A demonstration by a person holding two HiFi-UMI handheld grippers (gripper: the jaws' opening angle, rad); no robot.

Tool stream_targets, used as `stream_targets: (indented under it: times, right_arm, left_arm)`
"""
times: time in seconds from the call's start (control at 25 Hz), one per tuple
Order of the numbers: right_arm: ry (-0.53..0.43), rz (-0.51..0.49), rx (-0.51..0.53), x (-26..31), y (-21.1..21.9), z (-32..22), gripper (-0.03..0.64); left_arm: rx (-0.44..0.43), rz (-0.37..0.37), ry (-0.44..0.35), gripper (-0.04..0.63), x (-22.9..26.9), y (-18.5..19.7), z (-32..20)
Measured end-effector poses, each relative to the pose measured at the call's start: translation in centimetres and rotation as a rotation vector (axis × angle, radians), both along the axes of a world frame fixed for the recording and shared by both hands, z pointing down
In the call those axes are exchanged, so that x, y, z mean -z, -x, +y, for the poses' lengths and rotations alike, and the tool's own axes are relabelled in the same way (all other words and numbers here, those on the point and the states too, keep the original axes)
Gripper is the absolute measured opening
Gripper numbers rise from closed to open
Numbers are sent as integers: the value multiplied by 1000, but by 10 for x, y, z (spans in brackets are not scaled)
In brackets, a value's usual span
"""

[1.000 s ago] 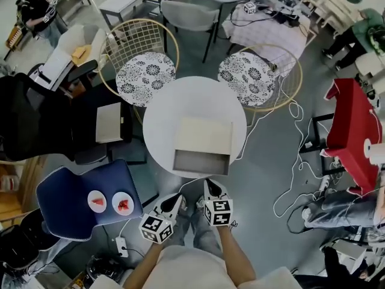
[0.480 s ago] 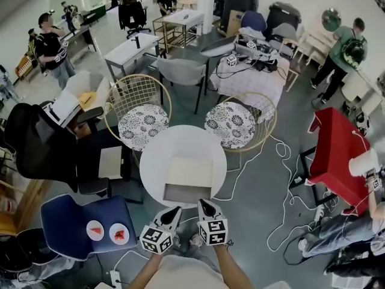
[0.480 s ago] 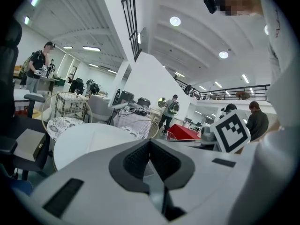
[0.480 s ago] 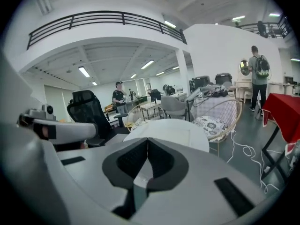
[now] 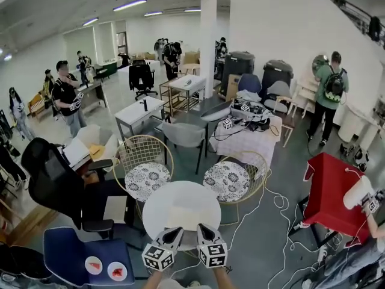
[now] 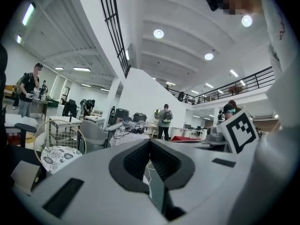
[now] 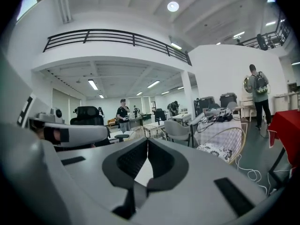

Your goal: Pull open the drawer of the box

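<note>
The pale box (image 5: 187, 217) lies on the round white table (image 5: 162, 206), low in the head view. Its near side, where the drawer is, sits behind my grippers, and the drawer's position is too small to make out. My left gripper (image 5: 176, 231) and right gripper (image 5: 201, 228) are held side by side in the air in front of the table's near edge, pointing level and away from me. Both are shut with nothing between the jaws. In the left gripper view the left gripper (image 6: 150, 142) has its pads meeting, and in the right gripper view the right gripper (image 7: 147, 142) shows the same. Neither touches the box.
Two wire chairs with patterned cushions (image 5: 147, 179) (image 5: 227, 179) stand behind the table. A blue chair (image 5: 72, 248) with two plates is at the near left, a black office chair (image 5: 51, 179) beyond it. A red table (image 5: 331, 197) and floor cables (image 5: 274, 203) are right. Several people stand around.
Both grippers have risen together, still shut. The head view has swung up from looking down on the table to looking across the room, so the table and box appear smaller and lower.
</note>
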State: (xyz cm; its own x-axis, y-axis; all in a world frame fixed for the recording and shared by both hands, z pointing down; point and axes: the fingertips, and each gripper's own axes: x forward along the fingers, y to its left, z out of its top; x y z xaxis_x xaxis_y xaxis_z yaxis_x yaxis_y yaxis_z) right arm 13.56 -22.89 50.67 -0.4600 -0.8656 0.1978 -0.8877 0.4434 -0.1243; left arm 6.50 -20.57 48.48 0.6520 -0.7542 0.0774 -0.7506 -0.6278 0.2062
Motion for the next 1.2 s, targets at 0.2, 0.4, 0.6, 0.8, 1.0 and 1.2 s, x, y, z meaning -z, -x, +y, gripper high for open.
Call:
stream_targets:
  times: [0.2, 0.4, 0.6, 0.8, 1.0, 1.2]
  right_arm:
    - [-36, 4, 25, 9, 8, 11, 17]
    - [-6, 2, 19, -8, 15, 39, 17]
    - [-15, 1, 35, -7, 27, 69, 17]
    - [-16, 28, 44, -8, 45, 106, 17]
    - [-17, 72, 31, -13, 69, 151, 17]
    - [-3, 78, 5, -19, 89, 200, 15]
  left_arm:
    - [8, 1, -16, 12, 1, 2, 11]
    - [2, 2, 10, 12, -14, 12, 35]
    - [17, 8, 14, 12, -17, 30, 56]
    - [26, 20, 14, 12, -17, 53, 88]
    - [26, 30, 33, 12, -24, 82, 131]
    - [8, 29, 73, 12, -41, 104, 175]
